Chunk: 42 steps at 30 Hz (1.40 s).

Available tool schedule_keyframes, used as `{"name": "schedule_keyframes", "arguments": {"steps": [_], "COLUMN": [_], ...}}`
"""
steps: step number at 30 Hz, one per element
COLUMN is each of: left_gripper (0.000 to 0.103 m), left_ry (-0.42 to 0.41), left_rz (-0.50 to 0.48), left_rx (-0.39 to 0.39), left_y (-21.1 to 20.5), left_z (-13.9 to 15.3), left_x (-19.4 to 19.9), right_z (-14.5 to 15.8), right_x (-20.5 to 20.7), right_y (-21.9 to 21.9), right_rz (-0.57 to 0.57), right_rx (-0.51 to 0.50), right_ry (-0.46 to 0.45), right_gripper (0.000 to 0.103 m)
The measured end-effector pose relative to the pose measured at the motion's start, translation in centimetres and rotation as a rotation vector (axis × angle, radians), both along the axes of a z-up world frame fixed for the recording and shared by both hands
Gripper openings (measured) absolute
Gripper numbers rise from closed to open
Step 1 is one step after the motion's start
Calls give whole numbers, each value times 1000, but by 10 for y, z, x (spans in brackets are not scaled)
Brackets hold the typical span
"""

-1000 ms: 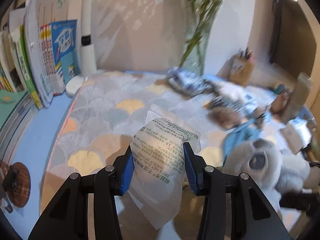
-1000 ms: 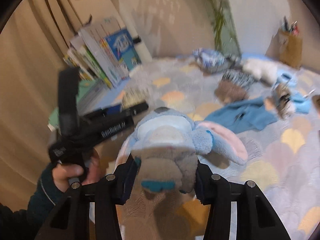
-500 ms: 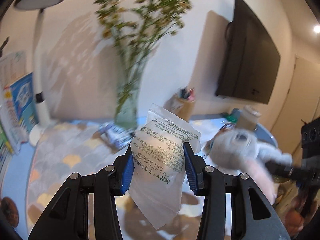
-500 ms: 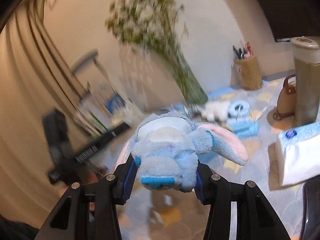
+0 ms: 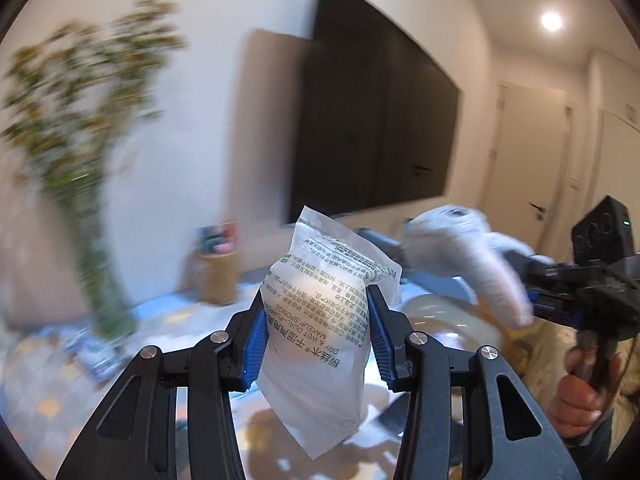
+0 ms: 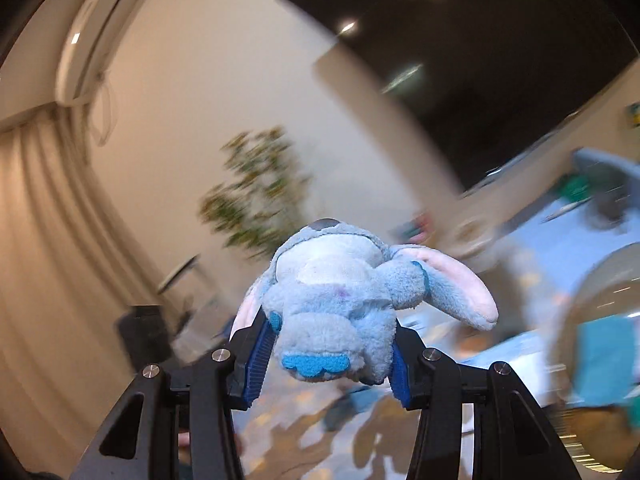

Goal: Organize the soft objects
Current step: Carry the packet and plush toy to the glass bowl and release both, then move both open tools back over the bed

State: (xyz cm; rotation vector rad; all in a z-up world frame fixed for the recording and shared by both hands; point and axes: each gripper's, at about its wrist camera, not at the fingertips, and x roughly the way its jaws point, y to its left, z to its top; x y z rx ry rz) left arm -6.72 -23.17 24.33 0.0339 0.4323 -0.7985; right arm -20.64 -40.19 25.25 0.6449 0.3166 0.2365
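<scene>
Step in hand, by my read: carry phase. Both your tools are loaded and up in the air, background smeared w/ motion blur in both views.

Left gripper (image 5: 316, 334): jaws narrow, pinched on the sponge pouch (image 5: 320, 336), a translucent bag printed "DRY & WET DUAL-PURPOSE MAKEUP SPONGE". Blue pads bite at mid-height; the pouch's lower corner hangs free below them, top seal sticks up past the tips.

Right gripper (image 6: 328, 354): jaws narrow, clamped on the blue plush (image 6: 340, 308) across its body. One pink-lined ear droops out to the right, unsupported. In left wrist view the same plush (image 5: 464, 256) shows as a pale blur, right of the pouch and a bit higher, w/ your right hand (image 5: 580, 392) on the handle below it.

Landmark = clear round container (image 6: 600, 360), low right in right wrist view, something teal inside. Plush sits up and left of it, apart. In left view a clear domed shape (image 5: 448, 316) lies just behind and right of the pouch; probably the same container, can't confirm.

Next move, judgement only: if that container is the drop spot, bring each item over its opening one at a time, lower, then release. Watch the loose ear and the pouch's hanging corner; either could catch the rim. Bench (image 5: 48, 392) surface mostly blurred, so can't tell what else is near.
</scene>
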Motion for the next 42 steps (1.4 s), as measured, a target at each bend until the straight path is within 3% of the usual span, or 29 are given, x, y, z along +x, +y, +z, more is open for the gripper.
{"name": "schedule_keyframes", "arguments": {"steps": [6,10,16,18,20,23,27,33,36,42], "left_gripper": [43,43,46,67,81,83,83,83,83,83], "left_ry": [20,103,167,187,247,287,316,255,214,216], "left_rz": [-185,-259,-287,-288,-332,-341,-380,-342,-246,2], "left_rx": [63,119,169,179,178,186,152,83,51,28], "left_y": [-116,-184,-235,-242,-247,-246,-230,-162,-103,37], "left_z": [-8,-40,-84,-95,-107,-117,-108,-69,-53,-39], "left_x": [-17,-8,10,19,21,17,11,-4,-6,5], "right_z": [-28,-57,-104,-115,-123,-127,-121,-96,-78,-49], "right_x": [-31,-31,-21,-20,-19,-26,-45,-62,-56,-19], "right_y": [-71,-114,-170,-183,-187,-191,-183,-154,-124,-37], "right_rz": [-273,-438,-501,-512,-508,-505,-519,-504,-441,-243], "right_rx": [-2,-31,123,127,142,130,97,52,0,-152], "right_ry": [124,270,397,445,473,527,545,470,421,339], "right_gripper": [49,49,55,59,68,68,68,68,68,68]}}
